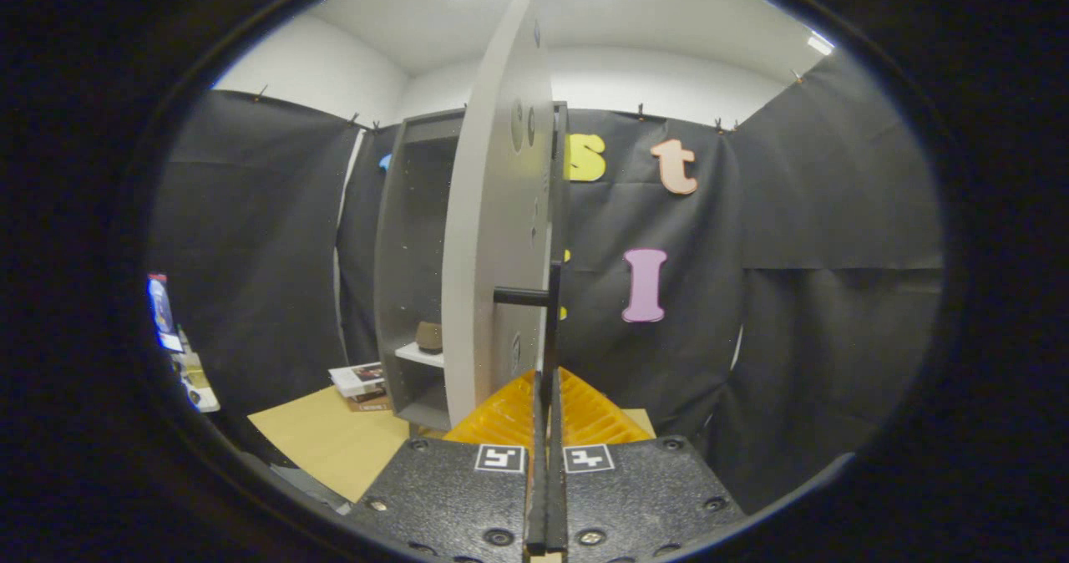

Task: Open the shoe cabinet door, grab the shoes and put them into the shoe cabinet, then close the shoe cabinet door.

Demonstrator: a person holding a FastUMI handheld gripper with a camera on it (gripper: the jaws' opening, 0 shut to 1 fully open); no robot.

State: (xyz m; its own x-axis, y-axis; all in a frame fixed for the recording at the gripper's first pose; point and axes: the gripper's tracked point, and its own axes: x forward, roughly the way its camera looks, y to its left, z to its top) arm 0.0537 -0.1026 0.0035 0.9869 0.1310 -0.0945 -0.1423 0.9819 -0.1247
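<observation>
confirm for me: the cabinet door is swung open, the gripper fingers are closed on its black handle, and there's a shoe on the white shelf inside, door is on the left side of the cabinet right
Not quite: the door stands at the right side of the cabinet, whose open interior lies to its left, as the gripper view shows. The rest holds: the gripper is closed on the black handle, and a shoe sits on the white shelf.

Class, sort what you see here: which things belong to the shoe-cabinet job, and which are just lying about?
Job:
- cabinet, its door swung open edge-on
- door handle, a dark bar just ahead of the gripper; jaws closed on it
- brown shoe on a shelf inside

Lying about:
- stacked books beside the cabinet
- tan mat under them
</observation>
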